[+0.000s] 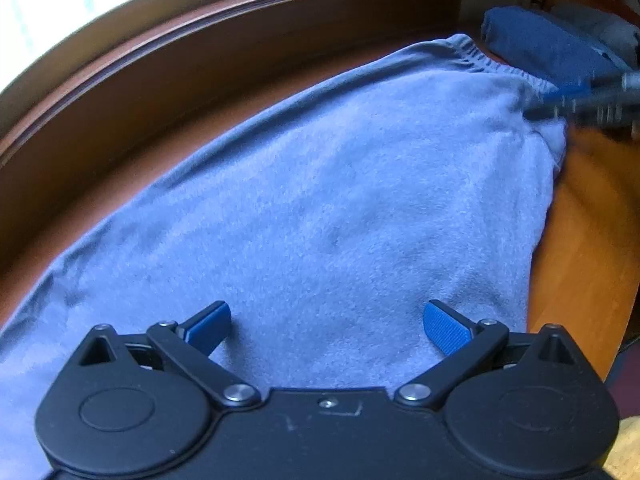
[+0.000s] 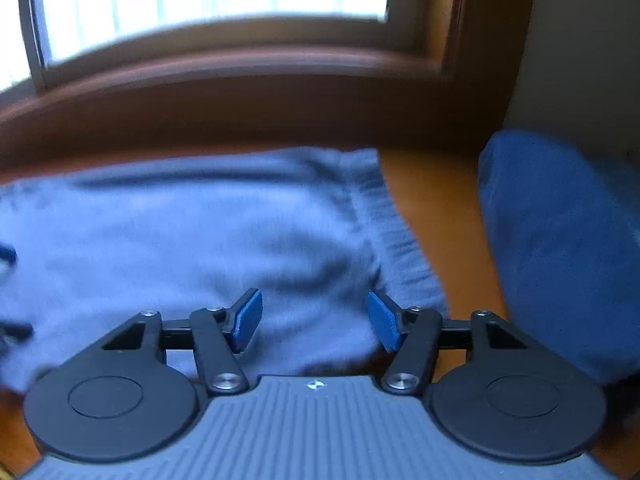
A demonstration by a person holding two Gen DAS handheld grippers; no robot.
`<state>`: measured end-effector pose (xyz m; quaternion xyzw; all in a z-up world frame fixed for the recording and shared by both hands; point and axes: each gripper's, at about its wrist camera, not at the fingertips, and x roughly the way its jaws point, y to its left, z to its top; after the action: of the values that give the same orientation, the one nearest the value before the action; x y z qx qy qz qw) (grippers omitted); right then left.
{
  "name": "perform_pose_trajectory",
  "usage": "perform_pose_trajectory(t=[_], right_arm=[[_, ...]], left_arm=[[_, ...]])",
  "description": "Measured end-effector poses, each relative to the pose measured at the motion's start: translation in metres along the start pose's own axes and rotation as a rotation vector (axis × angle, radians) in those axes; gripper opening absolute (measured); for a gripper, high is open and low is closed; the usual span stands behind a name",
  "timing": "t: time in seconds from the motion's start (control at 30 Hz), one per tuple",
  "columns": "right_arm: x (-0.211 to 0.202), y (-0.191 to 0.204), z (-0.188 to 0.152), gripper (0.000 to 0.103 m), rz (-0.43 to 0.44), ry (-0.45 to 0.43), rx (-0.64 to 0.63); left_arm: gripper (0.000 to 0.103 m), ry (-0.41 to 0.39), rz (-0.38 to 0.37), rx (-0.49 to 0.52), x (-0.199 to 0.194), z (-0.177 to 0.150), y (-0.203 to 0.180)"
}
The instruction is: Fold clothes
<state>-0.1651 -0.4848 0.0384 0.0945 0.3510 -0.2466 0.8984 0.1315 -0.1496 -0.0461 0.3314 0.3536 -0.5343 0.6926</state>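
A light blue fleece garment [image 1: 320, 180] lies spread flat on the wooden table [image 1: 592, 220], its elastic waistband [image 1: 476, 56] at the far right end. My left gripper [image 1: 328, 312] hovers over the cloth with its jaws open and nothing between them. In the right wrist view the same garment [image 2: 180, 232] fills the left and middle, with the waistband [image 2: 396, 240] running down the right side. My right gripper [image 2: 314, 300] stands open just above the cloth beside the waistband, holding nothing. It shows as a blur in the left wrist view [image 1: 568, 108], at the waistband corner.
A folded dark blue garment [image 2: 552, 240] lies on the table [image 2: 436, 200] to the right of the waistband, also seen in the left wrist view [image 1: 540, 40], with grey cloth [image 1: 600, 28] behind it. A brown window frame [image 2: 240, 92] runs along the table's far edge.
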Motion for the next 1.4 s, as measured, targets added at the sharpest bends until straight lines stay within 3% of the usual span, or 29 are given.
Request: perform_pose_trajectory(t=[0.07,0.17,0.23,0.37,0.43,0.5,0.6,0.73,0.83,1.0,1.13,1.27,1.4], right_arm=[[0.001,0.006,0.014,0.068,0.014,-0.060,-0.029],[0.034,0.010,0.022,0.068,0.004,-0.027,-0.074],[0.060,0.005,0.017,0.067,-0.027,0.016,-0.091],[0.075,-0.008,0.013,0.069,-0.081,-0.029,-0.059],[0.081,-0.011,0.014,0.078,-0.136,-0.031,-0.058],[0.080,-0.009,0.021,0.074,-0.168,-0.018,-0.041],[0.053,0.013,0.028,0.068,-0.210,-0.079,-0.032],[0.019,0.068,0.025,0.069,0.030,-0.121,0.015],[0.012,0.134,0.009,0.069,0.227,-0.098,-0.046],[0.011,0.252,-0.020,0.069,0.398,-0.074,-0.184],[0.019,0.318,-0.037,0.069,0.379,-0.002,-0.265],[0.010,0.347,-0.045,0.070,0.229,0.023,-0.274],[0.008,0.342,-0.031,0.068,0.182,0.075,-0.123]], left_arm=[[0.103,0.011,0.000,-0.008,0.000,0.002,0.001],[0.103,0.031,-0.010,-0.036,0.002,0.004,0.004],[0.103,0.043,-0.010,-0.056,0.003,0.005,0.005],[0.103,0.042,0.006,-0.082,0.001,0.005,-0.003],[0.103,0.044,0.028,-0.111,-0.001,0.005,-0.006],[0.103,0.039,0.059,-0.116,-0.006,0.001,-0.005],[0.103,0.028,0.133,-0.133,-0.022,-0.008,0.008],[0.103,0.031,0.230,-0.241,-0.047,-0.026,0.056],[0.103,0.060,0.330,-0.318,-0.056,-0.047,0.100],[0.103,0.155,0.419,-0.376,-0.060,-0.093,0.159],[0.103,0.127,0.330,-0.364,-0.068,-0.120,0.185],[0.103,0.089,0.212,-0.313,-0.073,-0.135,0.204],[0.103,0.048,0.106,-0.271,-0.071,-0.142,0.222]])
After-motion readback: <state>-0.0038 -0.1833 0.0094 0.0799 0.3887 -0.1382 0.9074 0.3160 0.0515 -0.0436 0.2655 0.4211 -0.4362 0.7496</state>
